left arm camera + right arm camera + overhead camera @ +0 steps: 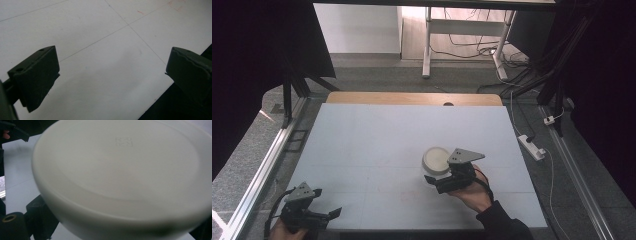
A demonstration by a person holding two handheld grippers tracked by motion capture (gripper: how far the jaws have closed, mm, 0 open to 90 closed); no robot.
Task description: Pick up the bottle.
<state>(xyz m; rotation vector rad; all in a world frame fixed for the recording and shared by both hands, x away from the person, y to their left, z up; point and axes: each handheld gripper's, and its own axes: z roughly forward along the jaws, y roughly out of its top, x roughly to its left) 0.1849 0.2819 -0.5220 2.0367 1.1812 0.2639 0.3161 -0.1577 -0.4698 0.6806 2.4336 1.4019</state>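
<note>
The right gripper (439,181) clamps a white round container (436,160) on the pale bench (362,145) — nothing else nearby; the left gripper (324,215) spreads wide at the front edge.

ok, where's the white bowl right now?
High view: the white bowl sits right of centre on the table, between the right tongs; it looms close in the right gripper view.
</note>
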